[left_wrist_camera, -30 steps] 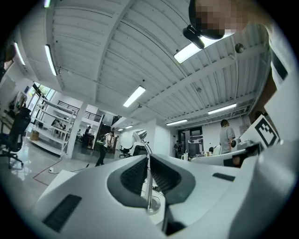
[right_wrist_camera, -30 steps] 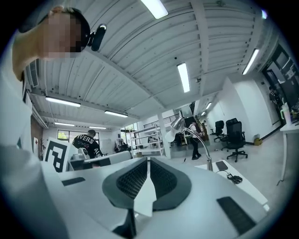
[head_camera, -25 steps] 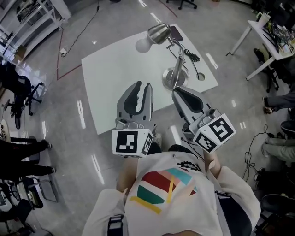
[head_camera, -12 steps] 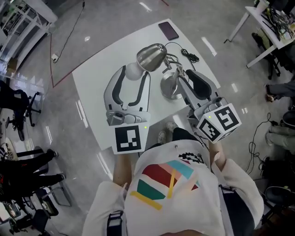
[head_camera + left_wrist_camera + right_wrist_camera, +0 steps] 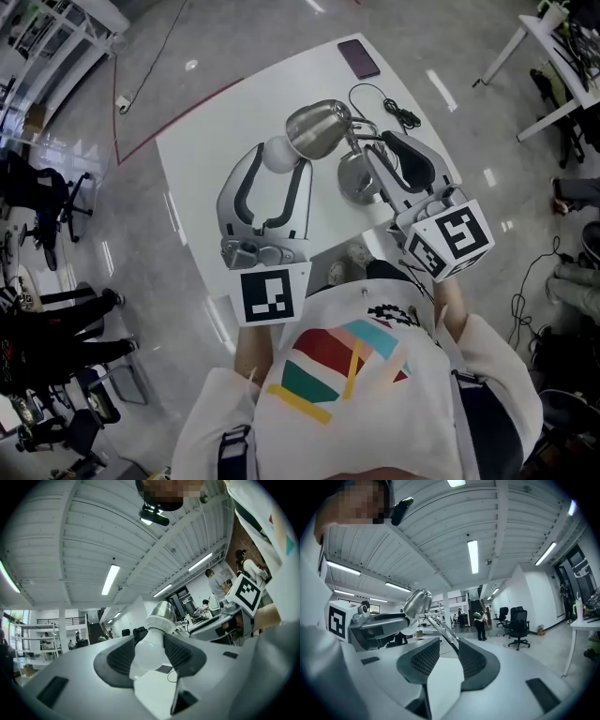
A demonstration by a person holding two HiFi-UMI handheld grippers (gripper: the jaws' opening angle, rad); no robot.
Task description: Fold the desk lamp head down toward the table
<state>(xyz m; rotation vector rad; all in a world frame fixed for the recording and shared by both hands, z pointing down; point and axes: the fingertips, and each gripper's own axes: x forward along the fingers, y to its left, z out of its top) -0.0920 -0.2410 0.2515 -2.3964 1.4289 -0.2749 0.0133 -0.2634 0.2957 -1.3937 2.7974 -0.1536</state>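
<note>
A silver desk lamp stands on the white table [image 5: 211,141], with its round base [image 5: 354,178] near the front edge. Its metal head [image 5: 319,127] tilts to the left and carries a white bulb [image 5: 277,155]. My left gripper [image 5: 277,173] is open, and the bulb [image 5: 149,651] sits between its fingertips in the left gripper view, below the lamp head [image 5: 161,613]. My right gripper [image 5: 386,161] is open around the lamp's thin arm [image 5: 443,630], above the base. The lamp head [image 5: 417,603] rises to the upper left in the right gripper view.
A dark phone [image 5: 359,58] lies at the table's far edge. The lamp's black cable [image 5: 389,108] curls behind the base. Another white table [image 5: 553,37] stands at the right, and office chairs [image 5: 37,197] at the left, on the glossy floor.
Both grippers have moved forward over the table to the lamp and their jaws have opened. The left now flanks the bulb and the right flanks the arm.
</note>
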